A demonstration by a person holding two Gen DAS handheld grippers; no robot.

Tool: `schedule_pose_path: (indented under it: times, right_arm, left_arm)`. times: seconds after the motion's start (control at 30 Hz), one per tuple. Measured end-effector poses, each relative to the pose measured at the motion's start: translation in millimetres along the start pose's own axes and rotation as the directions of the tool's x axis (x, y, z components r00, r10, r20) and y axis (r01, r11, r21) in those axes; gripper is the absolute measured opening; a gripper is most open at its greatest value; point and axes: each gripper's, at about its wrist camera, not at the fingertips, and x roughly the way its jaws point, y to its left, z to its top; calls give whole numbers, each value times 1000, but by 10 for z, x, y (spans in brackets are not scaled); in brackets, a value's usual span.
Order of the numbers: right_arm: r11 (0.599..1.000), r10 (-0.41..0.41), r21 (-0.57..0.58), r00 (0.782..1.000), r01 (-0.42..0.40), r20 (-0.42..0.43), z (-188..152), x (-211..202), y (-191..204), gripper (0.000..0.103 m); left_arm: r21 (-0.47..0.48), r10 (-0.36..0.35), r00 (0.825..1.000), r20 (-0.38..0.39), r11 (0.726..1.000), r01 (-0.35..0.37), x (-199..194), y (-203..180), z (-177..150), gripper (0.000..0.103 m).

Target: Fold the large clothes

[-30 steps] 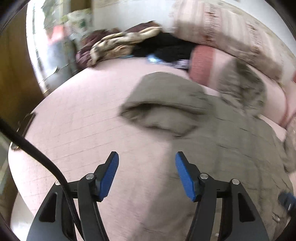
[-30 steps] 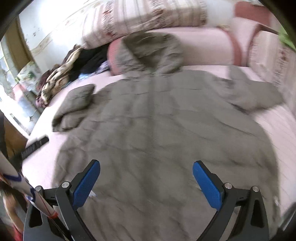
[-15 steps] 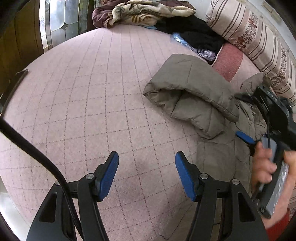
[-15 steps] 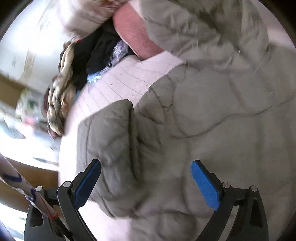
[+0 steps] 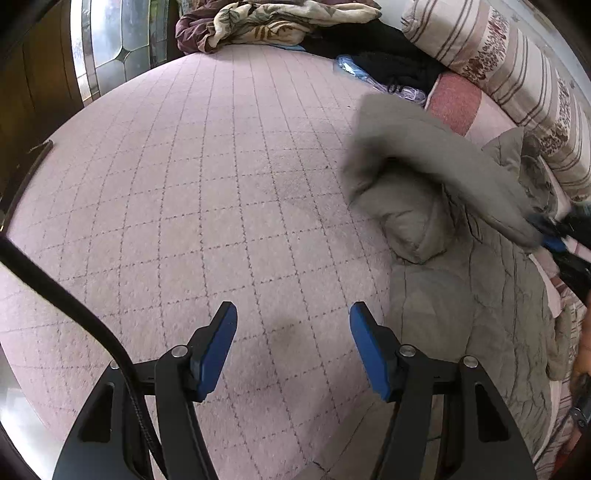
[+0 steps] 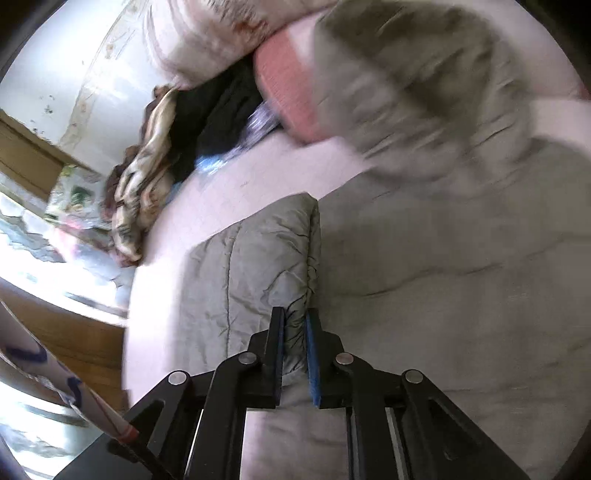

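The olive-grey quilted coat (image 5: 461,302) lay spread on the pink checked bedspread (image 5: 221,184), its hood (image 6: 424,74) up by the pillows and its body flat across the bed. One sleeve (image 6: 258,258) was the only part being worked: its cuff end sat pinched between the pads of the right gripper (image 6: 295,332), whose jaws had just been closing and now stood narrow on a bunched ridge of the fabric. In the left wrist view that sleeve (image 5: 424,177) appeared lifted off the bedspread and blurred, arching toward the coat's middle, with the right gripper (image 5: 554,242) at its end near the picture's right edge.

The left gripper (image 5: 291,343) hung over bare bedspread just beside the coat's edge, jaws at a middling width and with nothing between them.

As a judgement, the fold was barely begun: the coat's body was still laid out full and no crease or doubled panel showed. The first sleeve had been gripped and looked to be on its way inward. Left to do would be laying that sleeve across the body, the same for the other sleeve, which neither view showed clearly, then tucking the hood and doubling the body over.

Beyond the coat, a striped bolster pillow (image 5: 517,74) ran along the head of the bed, and a heap of other clothes and blankets (image 5: 277,22) lay at the far corner, well apart.
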Motion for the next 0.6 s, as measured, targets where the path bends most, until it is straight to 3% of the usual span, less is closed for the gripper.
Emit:
schedule_pose_path:
  times: [0.1, 0.17, 0.37, 0.6]
  right_arm:
    - [992, -129, 4, 991, 129, 33, -7, -273, -377, 11]
    - [969, -246, 34, 968, 244, 53, -15, -479, -759, 11]
    - [860, -505, 110, 862, 498, 47, -28, -739, -1668, 10]
    - [846, -506, 169, 861, 506, -42, -124, -426, -2144, 11]
  left_arm:
    - [23, 1, 1000, -1, 1000, -1, -15, -43, -38, 62]
    - [37, 0, 1000, -3, 999, 0, -12, -82, -66, 62]
    - [92, -13, 1000, -15, 996, 15, -2, -250, -143, 62]
    - [163, 38, 999, 8, 986, -39, 2, -449, -233, 62]
